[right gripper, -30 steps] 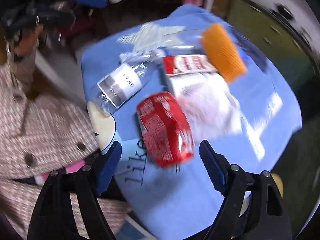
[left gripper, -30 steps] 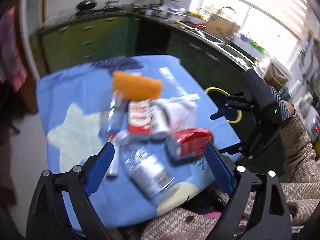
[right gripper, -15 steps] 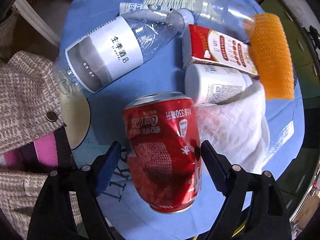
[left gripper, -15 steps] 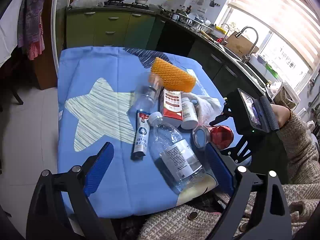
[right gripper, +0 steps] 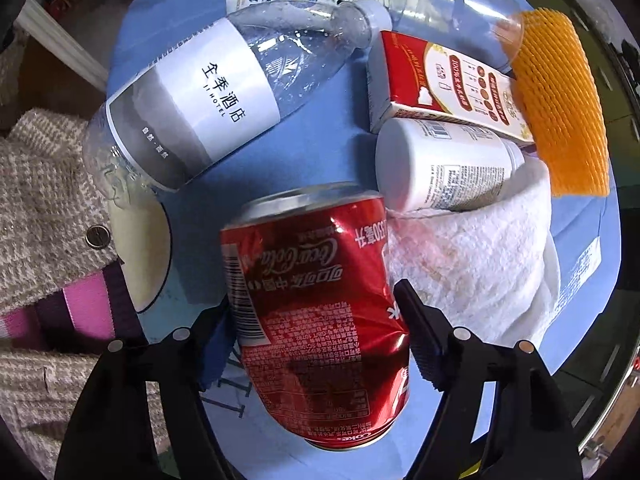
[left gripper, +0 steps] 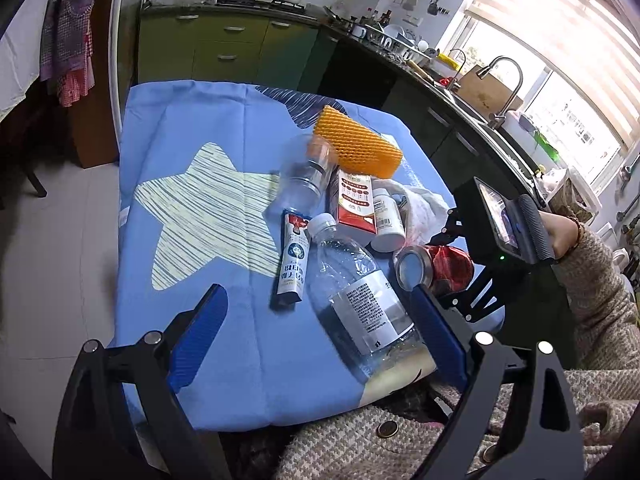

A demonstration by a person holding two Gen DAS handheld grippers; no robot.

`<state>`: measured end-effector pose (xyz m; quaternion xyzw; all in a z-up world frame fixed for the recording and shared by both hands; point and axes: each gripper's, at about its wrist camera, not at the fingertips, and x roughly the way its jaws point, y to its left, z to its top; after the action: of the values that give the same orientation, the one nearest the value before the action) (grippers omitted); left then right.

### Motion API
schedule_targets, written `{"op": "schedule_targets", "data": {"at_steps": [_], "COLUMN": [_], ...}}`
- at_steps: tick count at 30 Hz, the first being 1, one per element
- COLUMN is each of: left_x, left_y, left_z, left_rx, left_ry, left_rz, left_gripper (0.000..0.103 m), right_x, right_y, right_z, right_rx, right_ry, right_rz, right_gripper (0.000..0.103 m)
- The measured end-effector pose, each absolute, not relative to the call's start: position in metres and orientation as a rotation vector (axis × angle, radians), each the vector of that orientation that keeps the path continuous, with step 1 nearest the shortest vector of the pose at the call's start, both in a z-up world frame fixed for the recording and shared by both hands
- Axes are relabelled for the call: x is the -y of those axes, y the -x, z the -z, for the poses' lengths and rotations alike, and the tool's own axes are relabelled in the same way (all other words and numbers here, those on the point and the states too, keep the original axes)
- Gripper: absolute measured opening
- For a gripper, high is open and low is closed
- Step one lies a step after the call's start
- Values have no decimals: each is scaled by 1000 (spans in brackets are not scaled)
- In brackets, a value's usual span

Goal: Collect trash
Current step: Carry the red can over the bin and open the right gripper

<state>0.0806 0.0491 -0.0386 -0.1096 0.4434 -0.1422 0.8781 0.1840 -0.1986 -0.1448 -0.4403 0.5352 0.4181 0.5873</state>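
A dented red cola can [right gripper: 312, 288] lies on the blue tablecloth [left gripper: 200, 120], and also shows in the left wrist view as the can [left gripper: 444, 264]. My right gripper [right gripper: 310, 304] points straight down over it. Its jaws straddle the can and are closing; the right fingertip [right gripper: 402, 292] sits at the can's edge and the left is half hidden behind it. My left gripper [left gripper: 318, 290] hangs open above the clear water bottle [left gripper: 360, 300], gripping nothing. Around the can lie a white pill bottle [right gripper: 444, 164], a red carton [right gripper: 440, 80], crumpled tissue [right gripper: 472, 264] and orange foam netting [right gripper: 560, 112].
A squeezed tube [left gripper: 294, 256] and an empty clear bottle [left gripper: 306, 176] lie left of the carton. A person's knit sleeve [left gripper: 592, 280] holds the right gripper at the table's right edge. Green kitchen cabinets [left gripper: 224, 48] and a sink counter [left gripper: 480, 104] stand behind; tiled floor [left gripper: 60, 240] lies to the left.
My right gripper has sunk onto the can, which now fills the space between its narrowing jaws. My left gripper came lower and rolled, then held nearly still.
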Motion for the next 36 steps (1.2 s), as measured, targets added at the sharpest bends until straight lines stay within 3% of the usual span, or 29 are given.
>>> {"op": "schedule_targets", "data": {"at_steps": [10,18,25,32,36], "left_x": [-42,-24,-4,8,16], "left_y": [-82,-87,-92,-95,-98], "left_z": [37,38,40,37,40], "left_rx": [-936,-957,-982,-1002,-1031], "left_ry": [205,175,138,98,80], "left_rz": [309,330,344,333,338], "left_gripper": [88,88,88,89,90], "right_x": [259,396,529,573,582], "right_y": [-197,-261,-324,-353,-356], "right_z": [88,54,127,196,205], "right_rx": [-1219,-1194,-1343,-1451,-1457], "right_ry": [742,446,233,143,130], "right_rz": [-992,-652,-233,-114,-69], "right_gripper": [73,73,74,74,75]}}
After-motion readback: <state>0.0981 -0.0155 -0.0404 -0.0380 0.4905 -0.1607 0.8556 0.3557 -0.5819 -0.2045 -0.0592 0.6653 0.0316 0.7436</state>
